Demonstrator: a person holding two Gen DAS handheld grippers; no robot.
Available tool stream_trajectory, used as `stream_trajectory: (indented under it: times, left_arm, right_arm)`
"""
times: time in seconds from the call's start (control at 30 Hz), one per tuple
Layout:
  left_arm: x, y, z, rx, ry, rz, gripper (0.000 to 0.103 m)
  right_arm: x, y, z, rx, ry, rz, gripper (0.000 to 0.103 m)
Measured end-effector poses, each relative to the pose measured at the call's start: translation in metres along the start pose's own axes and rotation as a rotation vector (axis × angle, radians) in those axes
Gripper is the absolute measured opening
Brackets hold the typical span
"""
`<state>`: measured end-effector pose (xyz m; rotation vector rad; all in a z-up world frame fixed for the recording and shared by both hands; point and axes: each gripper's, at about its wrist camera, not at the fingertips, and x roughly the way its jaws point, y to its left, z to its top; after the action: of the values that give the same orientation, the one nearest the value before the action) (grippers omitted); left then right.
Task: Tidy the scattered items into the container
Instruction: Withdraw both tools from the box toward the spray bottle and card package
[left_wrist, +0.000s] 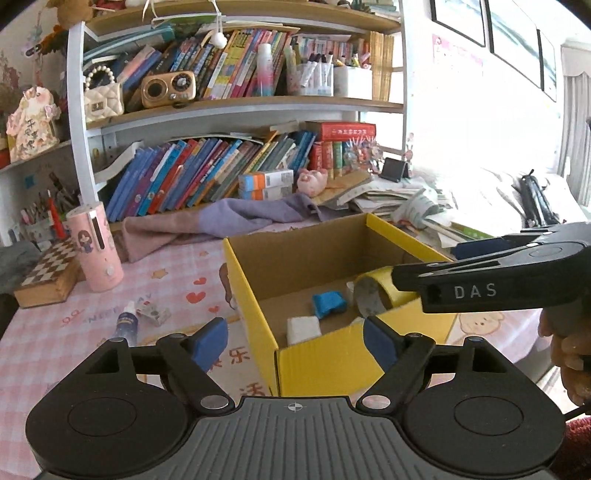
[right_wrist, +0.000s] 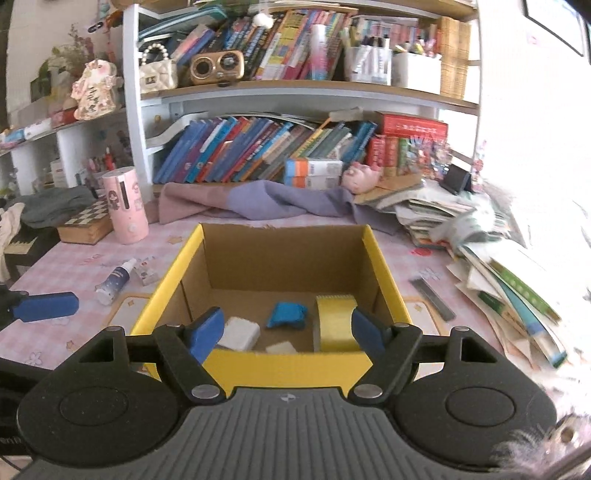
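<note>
between picks, with both the left gripper (left_wrist: 295, 338) and right gripper (right_wrist: 286, 330) spread wide and empty over the yellow box (right_wrist: 295, 363) already holding the tape roll (right_wrist: 334, 325), then reaching left for the spray bottle (right_wrist: 114, 280) lying on the tablecloth (right_wrist: 74, 266).

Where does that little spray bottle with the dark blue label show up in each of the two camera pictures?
Left wrist view: the spray bottle lies on the pink tablecloth at lower left, left of the yellow box, just above the gripper's left finger.
Right wrist view: the bottle lies at middle left, again left of the box.
Shared landmark: the pink cylinder standing behind it.
</note>
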<state>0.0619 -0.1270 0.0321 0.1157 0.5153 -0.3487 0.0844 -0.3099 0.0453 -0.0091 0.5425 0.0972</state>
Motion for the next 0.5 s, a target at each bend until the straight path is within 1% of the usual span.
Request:
stream_trajectory:
  times: [0.23, 0.5]
  left_arm:
    - [-0.022, 0.008, -0.011, 0.004, -0.005, -0.035, 0.084]
    - [-0.04, 0.013, -0.026, 0.013, 0.017, -0.073, 0.084]
  right_arm:
    - [-0.03, 0.012, -0.019, 0.044, -0.008, -0.076, 0.076]
    - [-0.055, 0.031, -0.039, 0.04, 0.005, -0.118, 0.077]
